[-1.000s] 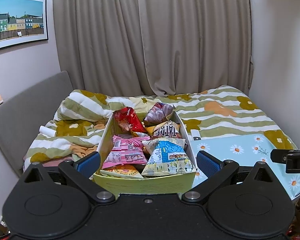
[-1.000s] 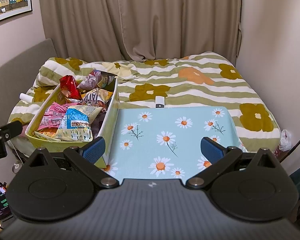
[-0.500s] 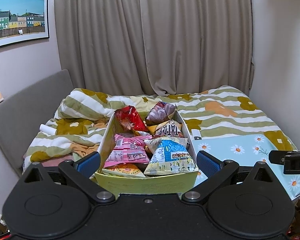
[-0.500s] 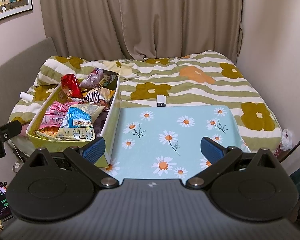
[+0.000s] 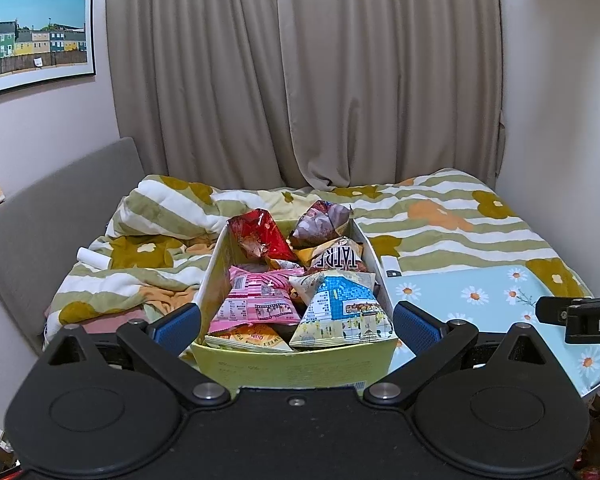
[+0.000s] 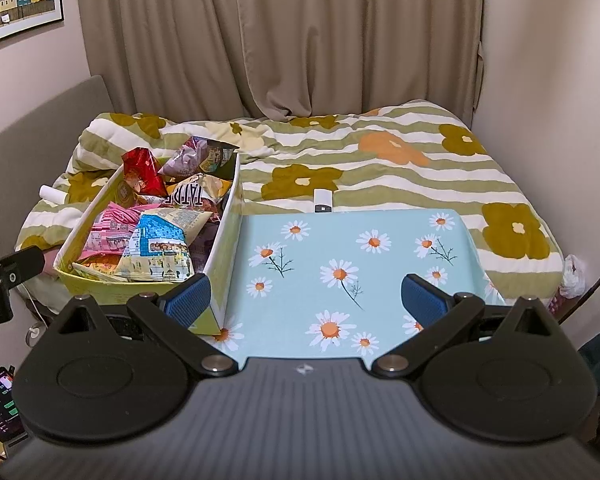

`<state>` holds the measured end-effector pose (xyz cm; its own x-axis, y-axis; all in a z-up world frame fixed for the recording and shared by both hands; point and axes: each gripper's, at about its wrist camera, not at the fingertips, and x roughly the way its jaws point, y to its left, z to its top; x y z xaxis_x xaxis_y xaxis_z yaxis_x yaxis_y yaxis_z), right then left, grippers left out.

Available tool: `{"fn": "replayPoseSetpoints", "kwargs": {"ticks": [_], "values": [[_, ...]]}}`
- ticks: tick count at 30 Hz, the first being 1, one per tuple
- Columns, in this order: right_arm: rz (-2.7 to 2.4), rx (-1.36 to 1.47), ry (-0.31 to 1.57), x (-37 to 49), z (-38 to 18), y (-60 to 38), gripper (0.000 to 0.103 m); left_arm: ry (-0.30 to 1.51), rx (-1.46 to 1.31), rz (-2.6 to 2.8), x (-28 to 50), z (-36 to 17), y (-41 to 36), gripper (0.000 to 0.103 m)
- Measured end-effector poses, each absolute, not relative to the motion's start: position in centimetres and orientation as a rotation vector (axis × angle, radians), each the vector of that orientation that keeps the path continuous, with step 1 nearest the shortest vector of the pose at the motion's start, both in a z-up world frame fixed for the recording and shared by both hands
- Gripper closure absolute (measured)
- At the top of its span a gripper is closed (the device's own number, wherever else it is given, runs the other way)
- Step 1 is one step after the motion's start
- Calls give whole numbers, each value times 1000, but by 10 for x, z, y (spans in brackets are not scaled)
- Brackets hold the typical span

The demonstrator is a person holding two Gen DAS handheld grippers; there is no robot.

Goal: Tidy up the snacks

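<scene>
A yellow-green box [image 5: 292, 366] on the bed holds several snack bags: a blue and white one [image 5: 342, 310], a pink one [image 5: 256, 300], a red one [image 5: 260, 238], a purple one [image 5: 322, 220] and a "TATER" one [image 5: 338, 258]. My left gripper [image 5: 296, 326] is open and empty, just before the box's near wall. My right gripper [image 6: 306, 298] is open and empty, above the near part of the light blue daisy mat [image 6: 380, 264], right of the box [image 6: 100, 286].
A white remote [image 6: 323, 201] lies on the striped flowered blanket [image 6: 380, 172] behind the mat. A grey headboard [image 5: 40, 216] runs along the left. Curtains [image 5: 300, 72] hang behind the bed. A white roll [image 5: 94, 258] lies left of the box.
Both grippers have drifted slightly; the box and mat sit a little differently in view. Nothing was taken hold of or let go.
</scene>
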<state>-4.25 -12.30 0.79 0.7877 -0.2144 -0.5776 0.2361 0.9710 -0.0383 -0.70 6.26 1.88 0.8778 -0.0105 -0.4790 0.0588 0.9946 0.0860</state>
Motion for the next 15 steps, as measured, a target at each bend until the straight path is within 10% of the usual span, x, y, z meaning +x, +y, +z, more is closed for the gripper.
{"fn": "replayPoseSetpoints", "kwargs": {"ticks": [15], "values": [[-236,43,624,-43,7,-107,0,506,50,-11,-15,17,72,0]]}}
